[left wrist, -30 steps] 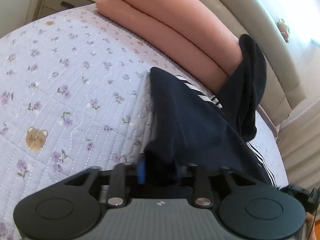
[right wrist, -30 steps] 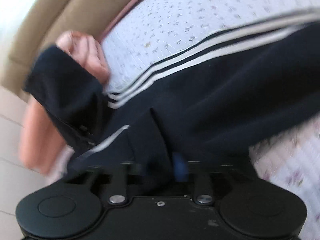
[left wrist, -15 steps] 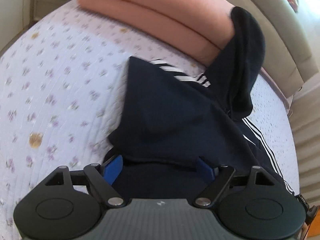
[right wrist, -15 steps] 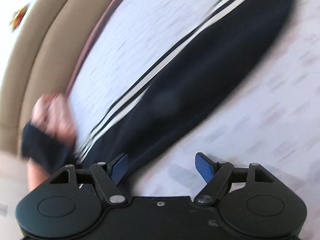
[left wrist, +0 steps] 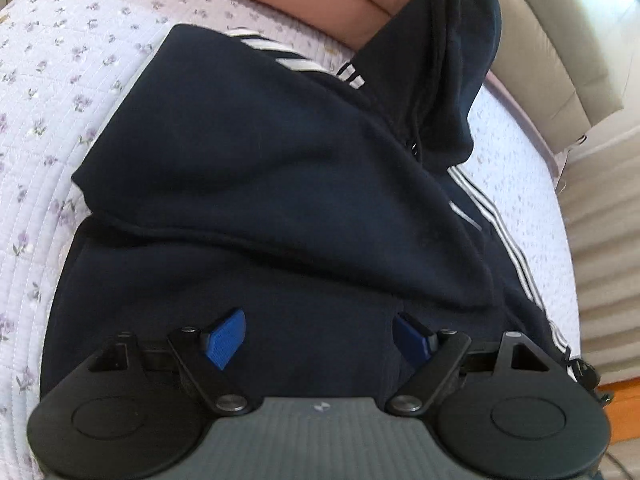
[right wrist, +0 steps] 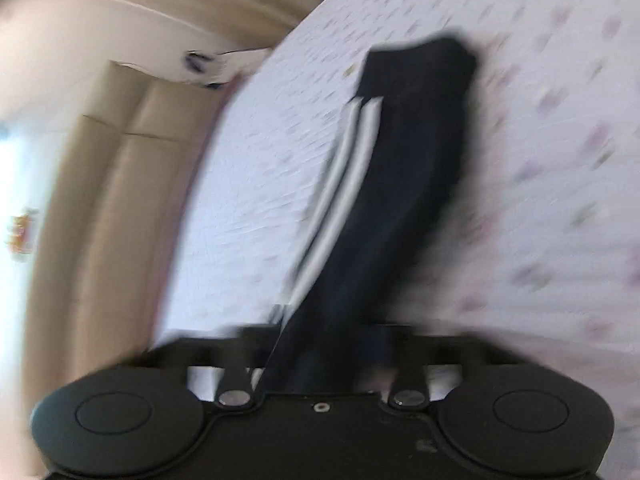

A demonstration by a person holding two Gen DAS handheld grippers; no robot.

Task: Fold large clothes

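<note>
A navy hooded jacket (left wrist: 260,168) with white stripes lies on the flowered bed quilt (left wrist: 48,80), one side folded over its body. Its hood (left wrist: 460,40) rests against the pink bedding at the back. My left gripper (left wrist: 320,334) hovers over the jacket's near part, open, blue pads (left wrist: 226,338) wide apart and holding nothing. In the blurred right wrist view a striped navy sleeve (right wrist: 392,184) stretches away across the quilt. My right gripper (right wrist: 324,356) is shut on the sleeve's near end.
Rolled pink bedding (left wrist: 340,8) lies along the back of the bed under the hood. A beige padded headboard (left wrist: 560,40) stands at the right, also seen as the headboard (right wrist: 120,200) at the left. The bed's edge and floor (left wrist: 624,412) show at lower right.
My left gripper opened, let go of the jacket fold and drew back over the jacket. My right gripper swung along the sleeve and closed on it.
</note>
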